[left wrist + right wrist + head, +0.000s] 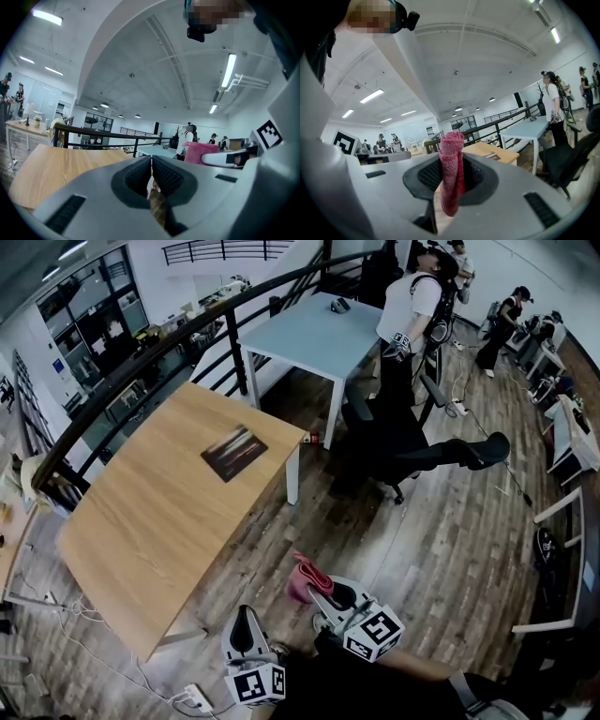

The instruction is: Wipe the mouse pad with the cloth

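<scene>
tables: 2. wooden table (141,521) near, pale blue table (319,334) behind it.
mouse pad (233,452): 1, dark, flat on wooden table nr far corner. long axis diagonal, low-left to up-right in head view, the only view w/ it whole.
grippers: 2.
left gripper (151,161): own view shows jaws pressed together, nothing between.
right gripper (452,165): pinching cloth.
cloth (453,154): 1, pink, rolled. long axis upright across jaws. head view puts it over floor (450,521), well apart from mouse pad.
</scene>
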Demonstrator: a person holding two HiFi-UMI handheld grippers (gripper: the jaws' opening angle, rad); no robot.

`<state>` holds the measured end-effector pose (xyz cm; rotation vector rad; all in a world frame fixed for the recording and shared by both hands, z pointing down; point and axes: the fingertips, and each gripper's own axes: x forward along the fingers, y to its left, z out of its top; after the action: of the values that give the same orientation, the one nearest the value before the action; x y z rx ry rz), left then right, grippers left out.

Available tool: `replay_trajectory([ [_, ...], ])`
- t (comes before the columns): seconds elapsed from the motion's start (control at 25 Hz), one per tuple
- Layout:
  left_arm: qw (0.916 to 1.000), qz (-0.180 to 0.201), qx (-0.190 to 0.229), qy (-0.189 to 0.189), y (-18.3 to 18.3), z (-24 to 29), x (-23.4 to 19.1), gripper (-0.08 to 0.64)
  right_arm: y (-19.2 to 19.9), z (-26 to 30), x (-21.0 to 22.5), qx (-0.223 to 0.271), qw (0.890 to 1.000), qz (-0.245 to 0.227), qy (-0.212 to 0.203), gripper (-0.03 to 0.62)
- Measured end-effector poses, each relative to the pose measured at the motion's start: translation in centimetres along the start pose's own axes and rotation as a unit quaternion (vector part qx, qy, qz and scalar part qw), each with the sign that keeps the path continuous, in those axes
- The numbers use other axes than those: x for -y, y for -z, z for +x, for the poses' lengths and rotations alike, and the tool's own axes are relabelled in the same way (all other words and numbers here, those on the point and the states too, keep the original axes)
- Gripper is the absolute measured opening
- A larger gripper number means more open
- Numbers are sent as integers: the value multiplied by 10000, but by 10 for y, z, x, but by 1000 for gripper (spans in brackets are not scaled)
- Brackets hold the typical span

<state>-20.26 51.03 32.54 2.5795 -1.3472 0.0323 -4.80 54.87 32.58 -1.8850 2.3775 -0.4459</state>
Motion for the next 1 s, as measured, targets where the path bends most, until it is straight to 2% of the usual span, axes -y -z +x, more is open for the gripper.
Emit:
replay_trajectory([
  [0.28, 9997, -48, 29, -245, 6, 34, 21, 26, -8, 5, 39, 11, 9998, 10, -208, 74],
  [0.64, 9986, 104, 14, -525, 11, 54, 39, 26, -11, 12, 80, -9, 9991, 104, -419, 75],
  [0.8, 9983, 106, -84, -567, 10, 68, 43, 26, -12, 18, 96, -55, 9990, 159, -407, 75],
  [1.0, 9989, 73, -116, -446, 15, 100, 40, 26, -11, 38, 115, -144, 9992, 189, -315, 75],
])
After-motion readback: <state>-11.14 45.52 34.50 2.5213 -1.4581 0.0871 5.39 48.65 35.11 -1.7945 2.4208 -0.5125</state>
